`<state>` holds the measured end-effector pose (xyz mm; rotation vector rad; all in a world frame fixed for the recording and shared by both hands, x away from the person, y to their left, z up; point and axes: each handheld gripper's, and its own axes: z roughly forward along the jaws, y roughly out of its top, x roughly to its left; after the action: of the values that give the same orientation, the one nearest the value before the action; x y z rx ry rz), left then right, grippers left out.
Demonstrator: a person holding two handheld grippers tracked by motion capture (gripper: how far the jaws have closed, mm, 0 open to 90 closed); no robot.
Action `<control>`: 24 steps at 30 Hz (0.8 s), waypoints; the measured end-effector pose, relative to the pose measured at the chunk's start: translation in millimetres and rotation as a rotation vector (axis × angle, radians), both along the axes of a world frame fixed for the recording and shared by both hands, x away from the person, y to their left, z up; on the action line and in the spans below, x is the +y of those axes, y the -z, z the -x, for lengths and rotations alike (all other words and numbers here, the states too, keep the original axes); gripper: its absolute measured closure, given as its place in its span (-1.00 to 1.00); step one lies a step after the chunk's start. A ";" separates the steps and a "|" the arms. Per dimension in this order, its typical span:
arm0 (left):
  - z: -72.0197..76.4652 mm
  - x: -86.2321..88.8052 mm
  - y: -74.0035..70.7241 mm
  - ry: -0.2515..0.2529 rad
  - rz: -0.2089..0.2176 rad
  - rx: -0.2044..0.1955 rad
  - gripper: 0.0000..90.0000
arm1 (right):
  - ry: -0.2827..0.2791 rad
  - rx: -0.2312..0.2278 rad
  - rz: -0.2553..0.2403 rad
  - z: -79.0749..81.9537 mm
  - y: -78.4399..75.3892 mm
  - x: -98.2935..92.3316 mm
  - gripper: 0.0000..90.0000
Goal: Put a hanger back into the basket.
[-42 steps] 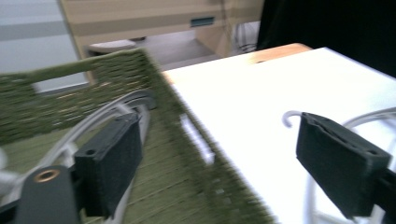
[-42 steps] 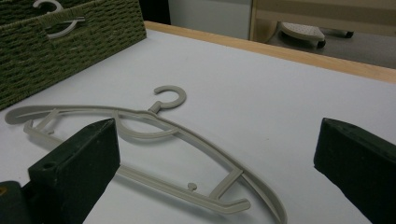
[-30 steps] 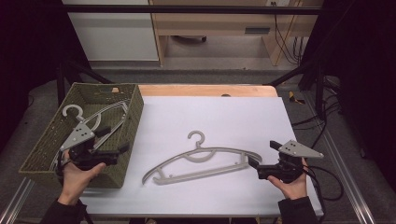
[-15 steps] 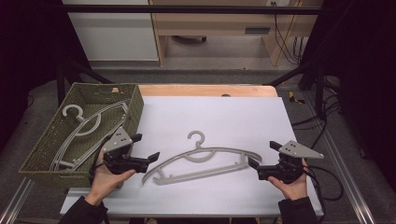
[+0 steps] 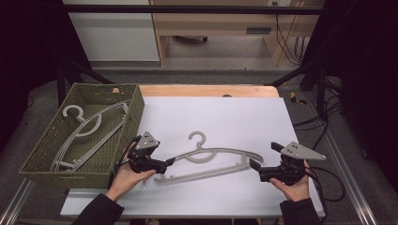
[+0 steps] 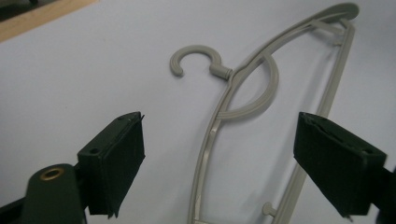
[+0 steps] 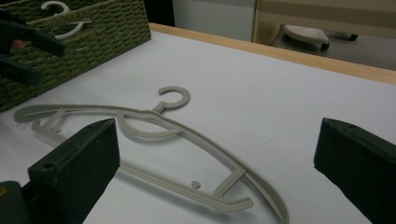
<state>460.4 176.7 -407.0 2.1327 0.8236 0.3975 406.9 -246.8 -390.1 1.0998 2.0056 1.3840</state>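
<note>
Grey plastic hanger (image 5: 211,159): lies flat on the white table (image 5: 244,117), hook pointing to the far edge, near the middle of the front half. Left tip close beside the left claw (image 5: 170,162); right tip just short of the right claw (image 5: 253,165).

Left claw: jaws wide but have just been closing a little. In the left gripper view the hanger's (image 6: 243,107) arm and lower bar run up between the pads; neither pad touches it yet.

Right claw: jaws wide, nothing held; in the right gripper view the hanger's (image 7: 154,126) near end lies ahead on the table, between and beyond the jaws.

Woven green basket (image 5: 42,159): stands at the table's left edge, well left of the loose hanger. Contents: second grey hanger (image 5: 89,129), lying inside.

Risk, judged: the hanger is thin and flat to the surface, so pads closing over it may scrape the table or skid the hanger sideways rather than catch it. A grip on one tip alone would likely let the long body swing or droop and snag the basket's rim on the way in.
</note>
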 end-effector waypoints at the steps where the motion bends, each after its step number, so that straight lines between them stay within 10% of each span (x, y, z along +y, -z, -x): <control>1: -1.7 -1.1 2.7 0.001 -0.008 0.011 -0.61 | 0.000 0.002 -0.001 0.2 0.0 0.2 -0.99; 14: -21.1 -16.1 38.8 -0.012 -0.170 0.109 -0.18 | -0.007 0.005 0.007 -0.6 1.0 1.0 -0.98; 24: -27.1 -20.6 50.7 -0.011 -0.211 0.136 0.32 | -0.008 0.013 0.014 -1.2 2.4 3.1 -0.98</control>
<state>487.5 156.1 -457.7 2.3726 0.9042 0.3609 408.1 -243.7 -392.6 1.0992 2.0276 1.3683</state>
